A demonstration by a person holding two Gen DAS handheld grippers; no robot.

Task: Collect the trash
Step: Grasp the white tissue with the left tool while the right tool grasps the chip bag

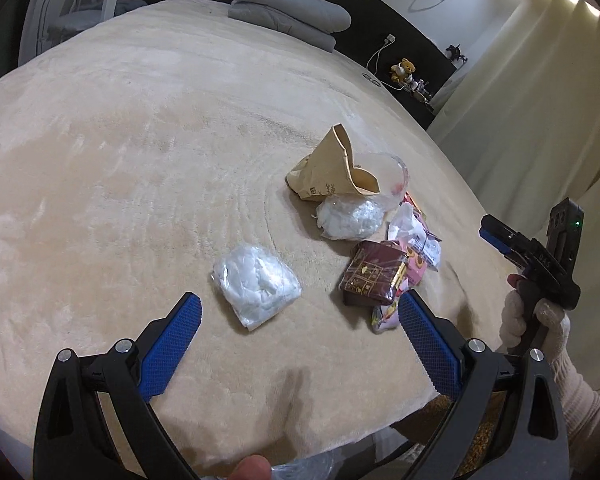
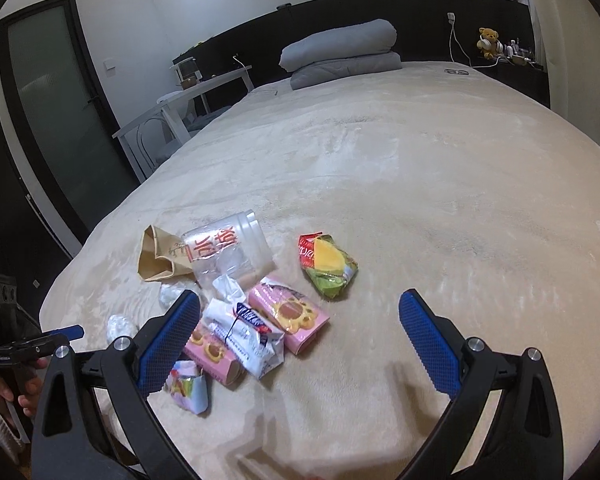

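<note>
Fingers (image 1: 190, 312) of both grippers gape wide, empty, hovering just short of the trash pile (image 2: 260, 320)

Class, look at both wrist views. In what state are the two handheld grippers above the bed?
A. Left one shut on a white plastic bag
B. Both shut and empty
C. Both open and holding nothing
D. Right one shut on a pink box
C: the left gripper and the right gripper each show their blue fingers spread wide apart with nothing between them, and the trash lies on the blanket.

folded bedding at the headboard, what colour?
Grey; the folded bedding shows best in the right wrist view.
</note>
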